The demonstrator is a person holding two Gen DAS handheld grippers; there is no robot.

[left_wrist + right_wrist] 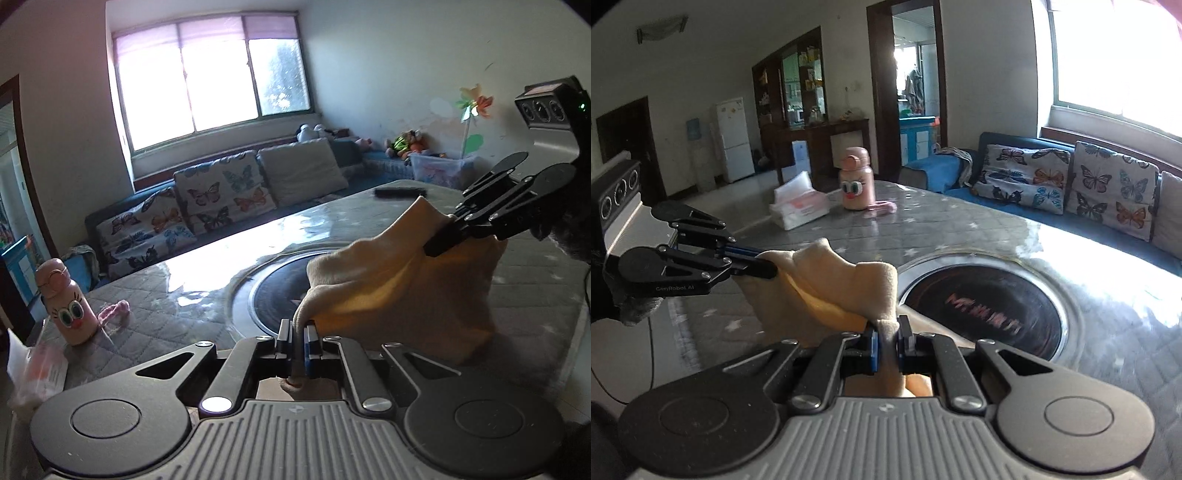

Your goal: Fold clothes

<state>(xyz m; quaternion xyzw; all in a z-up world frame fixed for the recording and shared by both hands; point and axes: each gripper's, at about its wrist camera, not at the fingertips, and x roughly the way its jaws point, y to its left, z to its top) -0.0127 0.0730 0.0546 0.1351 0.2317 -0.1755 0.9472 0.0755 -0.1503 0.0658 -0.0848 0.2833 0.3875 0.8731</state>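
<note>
A pale yellow fleece garment point(399, 291) hangs between my two grippers above the grey quilted table point(159, 295). My left gripper point(298, 326) is shut on one edge of it. My right gripper point(437, 242) appears at the right of the left wrist view, shut on the opposite edge. In the right wrist view the right gripper point(888, 332) pinches the garment point(827, 288), and the left gripper point(768, 267) holds its far edge at the left. The cloth sags between them; its lower part rests on the table.
A round black hotplate point(280, 291) is set into the table point(997, 229) beside the garment. A pink cartoon bottle point(855, 179), a pink cord point(882, 208) and a tissue pack point(799, 208) stand at the far end. A dark remote point(399, 192) lies near the far edge. A butterfly-cushioned sofa point(1071, 184) runs along the wall.
</note>
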